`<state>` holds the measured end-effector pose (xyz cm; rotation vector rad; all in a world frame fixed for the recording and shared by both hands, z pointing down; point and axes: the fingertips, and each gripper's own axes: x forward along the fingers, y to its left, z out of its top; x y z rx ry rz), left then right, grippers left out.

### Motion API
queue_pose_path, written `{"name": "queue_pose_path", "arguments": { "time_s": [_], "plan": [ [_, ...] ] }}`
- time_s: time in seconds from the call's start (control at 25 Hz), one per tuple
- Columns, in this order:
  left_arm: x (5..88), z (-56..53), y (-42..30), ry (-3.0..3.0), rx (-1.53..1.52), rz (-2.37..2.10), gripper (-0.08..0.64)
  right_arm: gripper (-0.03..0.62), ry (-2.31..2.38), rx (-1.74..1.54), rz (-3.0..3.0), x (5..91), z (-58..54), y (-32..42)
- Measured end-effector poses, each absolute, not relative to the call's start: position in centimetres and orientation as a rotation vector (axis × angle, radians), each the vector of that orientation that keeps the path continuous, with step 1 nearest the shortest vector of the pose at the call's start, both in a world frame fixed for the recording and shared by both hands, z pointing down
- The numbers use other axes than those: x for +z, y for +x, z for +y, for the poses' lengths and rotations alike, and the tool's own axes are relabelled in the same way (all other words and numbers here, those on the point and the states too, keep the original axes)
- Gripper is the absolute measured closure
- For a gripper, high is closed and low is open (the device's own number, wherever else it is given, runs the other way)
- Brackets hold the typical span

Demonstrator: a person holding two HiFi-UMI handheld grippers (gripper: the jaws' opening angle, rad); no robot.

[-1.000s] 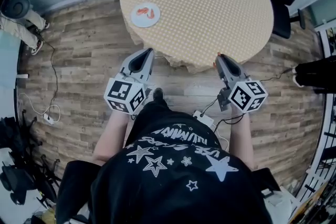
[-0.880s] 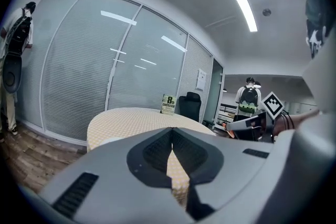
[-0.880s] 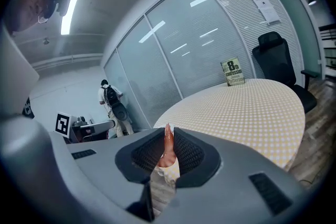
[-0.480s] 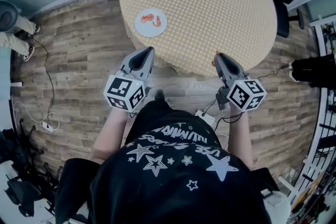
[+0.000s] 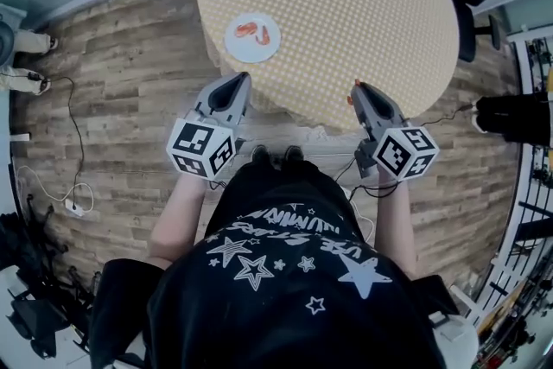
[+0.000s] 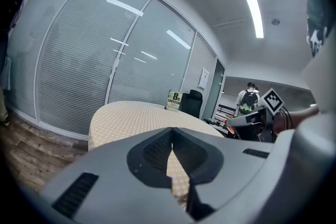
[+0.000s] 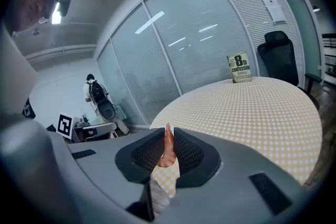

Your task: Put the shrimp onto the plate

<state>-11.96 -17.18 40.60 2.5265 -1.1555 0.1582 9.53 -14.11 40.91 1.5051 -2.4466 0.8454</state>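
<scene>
- Wood floor (image 5: 121, 99) all round; a round desk (image 5: 346, 4) under a yellow checked cloth, seen from the head view. Glass wall with blinds (image 6: 79, 60) behind it.
- Far left on the floor: a thin cable (image 5: 79, 130) running down to a plug block.
- Plate (image 5: 238, 47), white, on the desk's near-left part, close to the edge. Two shrimp (image 5: 256, 32) lie on it, orange, side by side.
- Left gripper (image 5: 244, 76) held off the desk edge, below and just left of the plate, nose toward the desk. Not touching plate or cloth. Its marker cube (image 5: 202, 149) sits nearest the person.
- Left gripper view: left gripper's jaws are pressed together at the tips, nothing between them; only checked cloth shows through the gap lower down.
- Person's black star-print shirt (image 5: 294, 272) fills the bottom middle of the head view; forearms reach out to both grippers.
- Right gripper (image 5: 355, 86) at the desk's near-right edge, well apart from the plate. Marker cube (image 5: 405, 154) behind it.
- Right gripper view: right gripper's jaws are nearly closed, clamped on a third shrimp (image 7: 167, 147), upright, pointed end up, curled body at the bottom. An orange speck shows at the jaw tip in the head view.
- Far edge of desk: a standing card (image 7: 240, 68) printed with a large "8".
- Right of it, a black chair (image 7: 276, 55) at the desk's far-right side.
- Background: a person with a backpack (image 6: 249, 98), back turned.
</scene>
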Motion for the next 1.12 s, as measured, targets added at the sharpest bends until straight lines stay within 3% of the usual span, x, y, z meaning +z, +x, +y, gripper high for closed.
{"name": "queue_pose_path", "arguments": {
  "time_s": [1.12],
  "plan": [
    [40.5, -20.5, -10.0, 2.324, 0.305, -1.551, 0.551, 0.546, 1.013, 0.945, -2.690, 44.7, -23.8, 7.8]
  ]
}}
